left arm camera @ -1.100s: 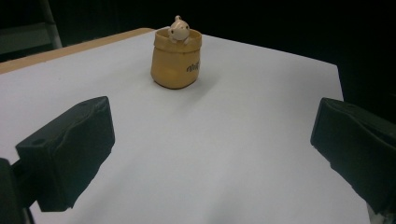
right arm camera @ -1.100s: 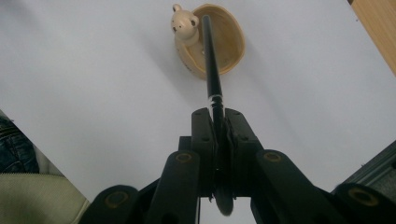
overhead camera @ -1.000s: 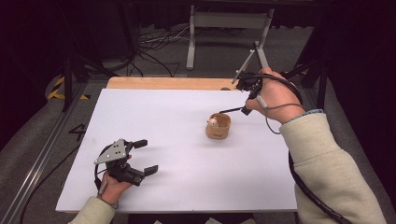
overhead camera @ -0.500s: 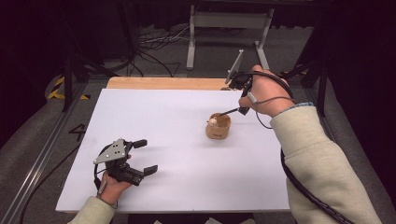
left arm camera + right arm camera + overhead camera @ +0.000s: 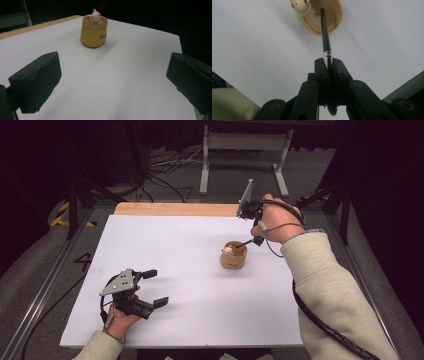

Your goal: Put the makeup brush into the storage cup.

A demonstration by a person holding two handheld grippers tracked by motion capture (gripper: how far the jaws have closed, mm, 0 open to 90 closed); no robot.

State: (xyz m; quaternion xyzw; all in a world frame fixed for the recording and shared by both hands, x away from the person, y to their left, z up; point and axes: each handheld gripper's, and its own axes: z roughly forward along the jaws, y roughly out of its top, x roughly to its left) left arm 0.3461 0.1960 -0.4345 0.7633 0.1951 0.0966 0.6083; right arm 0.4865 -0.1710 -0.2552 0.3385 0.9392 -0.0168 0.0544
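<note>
A small tan sack-shaped pot (image 5: 233, 258) (image 5: 93, 33) (image 5: 322, 15) stands right of the middle of the white table top, with a little cream figure (image 5: 228, 250) (image 5: 95, 15) (image 5: 299, 5) at its rim. My right gripper (image 5: 254, 239) (image 5: 328, 61) is shut on a thin black pen (image 5: 242, 245) (image 5: 325, 35), whose far end reaches down inside the pot. My left gripper (image 5: 154, 287) (image 5: 112, 80) rests open near the table's front left, its jaws wide apart with nothing between them, pointing toward the pot.
The white table top (image 5: 165, 250) has a wooden strip (image 5: 175, 209) along its far edge. A metal stand (image 5: 245, 150) and cables lie on the floor behind the table. A black cable (image 5: 320, 325) trails along the right sleeve.
My right hand has come down and to the left toward the pot, bringing the pen's tip into its mouth. The left gripper has stayed put.
</note>
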